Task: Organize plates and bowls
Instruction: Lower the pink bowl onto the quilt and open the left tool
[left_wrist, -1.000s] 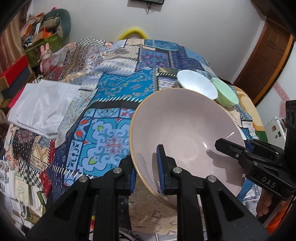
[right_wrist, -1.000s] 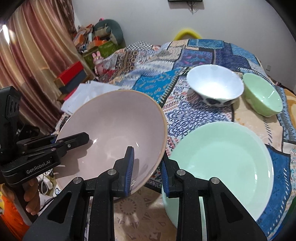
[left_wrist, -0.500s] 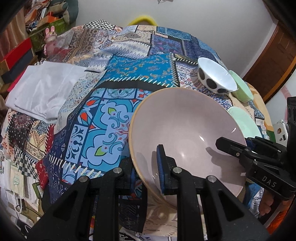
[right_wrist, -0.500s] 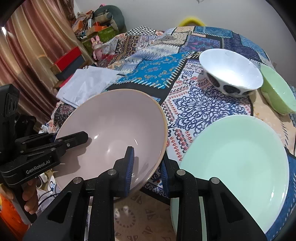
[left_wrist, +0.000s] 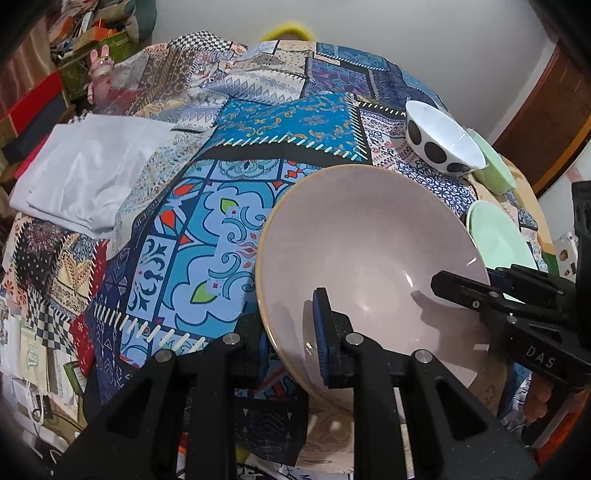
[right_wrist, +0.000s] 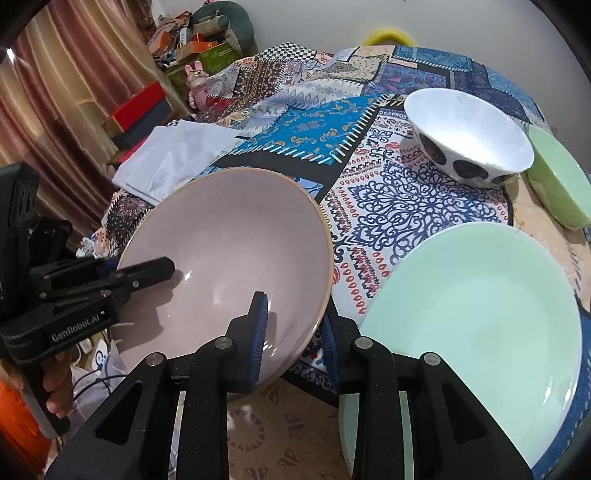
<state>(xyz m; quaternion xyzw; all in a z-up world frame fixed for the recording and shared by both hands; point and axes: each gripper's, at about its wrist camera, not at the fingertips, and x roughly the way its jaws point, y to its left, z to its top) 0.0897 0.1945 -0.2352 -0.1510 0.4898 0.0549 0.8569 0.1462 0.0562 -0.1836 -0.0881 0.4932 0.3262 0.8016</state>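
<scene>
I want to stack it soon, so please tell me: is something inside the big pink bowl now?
The pink bowl holds no food or dish; only one finger of each gripper reaches inside. The gripper fingers and their shadows cover small patches of its inner wall.

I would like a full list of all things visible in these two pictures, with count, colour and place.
pink bowl: one, pale pink, held at its rim by both grippers, near table edge
green plate: one, mint green, on the cloth, right of the pink bowl
spotted bowl: one, white with dark spots, farther back
green bowl: one, light green, beside the spotted bowl
tablecloth: one, patchwork, mostly blue
white cloth: one, folded, far left
left gripper: black, shut on the bowl rim
right gripper: black, shut on the opposite rim
</scene>
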